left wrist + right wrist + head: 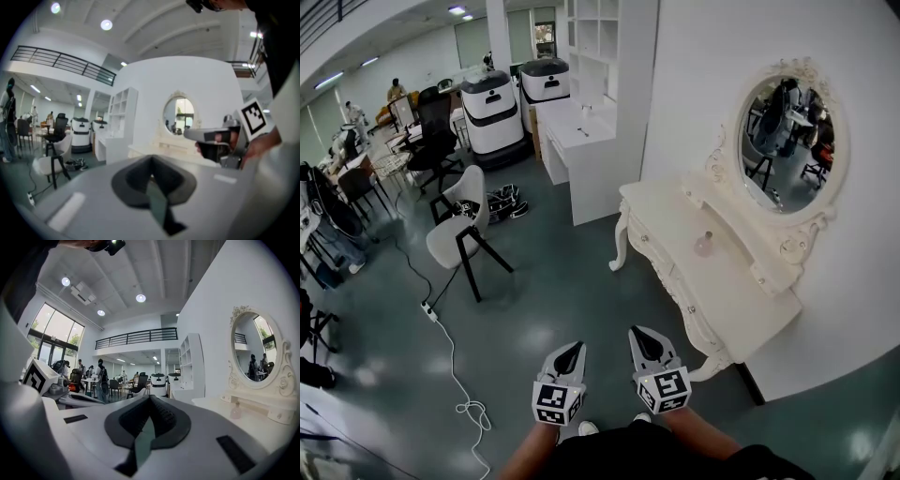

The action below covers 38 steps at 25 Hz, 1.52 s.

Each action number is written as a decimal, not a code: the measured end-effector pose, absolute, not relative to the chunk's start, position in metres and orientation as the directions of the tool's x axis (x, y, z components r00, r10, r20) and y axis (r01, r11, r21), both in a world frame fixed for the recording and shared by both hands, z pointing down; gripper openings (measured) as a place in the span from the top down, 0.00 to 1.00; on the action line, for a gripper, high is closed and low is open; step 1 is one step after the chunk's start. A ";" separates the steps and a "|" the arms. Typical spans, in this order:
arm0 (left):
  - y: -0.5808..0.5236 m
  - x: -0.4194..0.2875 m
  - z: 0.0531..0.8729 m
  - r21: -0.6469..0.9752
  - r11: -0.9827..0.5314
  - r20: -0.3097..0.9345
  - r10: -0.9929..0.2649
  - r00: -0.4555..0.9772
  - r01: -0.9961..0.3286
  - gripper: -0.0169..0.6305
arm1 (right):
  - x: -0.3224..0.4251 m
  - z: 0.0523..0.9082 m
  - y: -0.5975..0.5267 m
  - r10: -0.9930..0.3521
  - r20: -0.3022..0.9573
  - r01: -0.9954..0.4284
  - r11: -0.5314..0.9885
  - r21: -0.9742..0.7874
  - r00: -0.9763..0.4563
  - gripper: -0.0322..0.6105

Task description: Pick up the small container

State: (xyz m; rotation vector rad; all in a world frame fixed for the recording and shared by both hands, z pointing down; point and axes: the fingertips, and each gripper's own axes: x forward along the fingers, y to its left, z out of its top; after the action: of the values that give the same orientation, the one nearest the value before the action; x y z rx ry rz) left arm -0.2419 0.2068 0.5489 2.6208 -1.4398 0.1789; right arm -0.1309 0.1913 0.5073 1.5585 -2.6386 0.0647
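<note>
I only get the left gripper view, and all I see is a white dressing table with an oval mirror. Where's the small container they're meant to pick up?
Observer: The small container, a pale pink bottle, stands upright on the dressing table, in front of the mirror.
Operator: Is either gripper close to it?
Observer: No. In the head view the left gripper and the right gripper both hang over the floor, short of the table.
Operator: Is the right one holding anything?
Observer: No. The right gripper view shows its jaws together with nothing between them.
</note>
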 end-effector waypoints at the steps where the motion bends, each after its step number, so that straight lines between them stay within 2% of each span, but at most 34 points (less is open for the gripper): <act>1: 0.209 -0.245 0.550 0.072 -0.531 0.175 -0.827 0.535 -0.844 0.96 | -0.132 0.508 0.193 -0.876 0.089 -0.879 0.476 0.001 -0.474 0.94; 14: 0.194 -0.230 0.552 0.109 -0.530 0.185 -0.821 0.541 -0.841 0.96 | -0.111 0.510 0.172 -0.881 0.105 -0.886 0.464 0.004 -0.461 0.94; 30: 0.105 -0.148 0.541 0.074 -0.501 0.200 -0.840 0.505 -0.863 0.96 | -0.020 0.500 0.082 -0.867 0.070 -0.870 0.494 -0.015 -0.493 0.94; 38: 0.071 -0.150 0.533 0.017 -0.481 0.214 -0.855 0.473 -0.877 0.96 | -0.013 0.508 0.057 -0.860 0.064 -0.863 0.503 -0.058 -0.506 0.94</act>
State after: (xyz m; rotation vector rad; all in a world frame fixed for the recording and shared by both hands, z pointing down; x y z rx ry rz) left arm -0.1502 0.0705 0.5327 2.5876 -1.5284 0.2664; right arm -0.0135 0.0570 0.5082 1.5485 -2.7003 0.1283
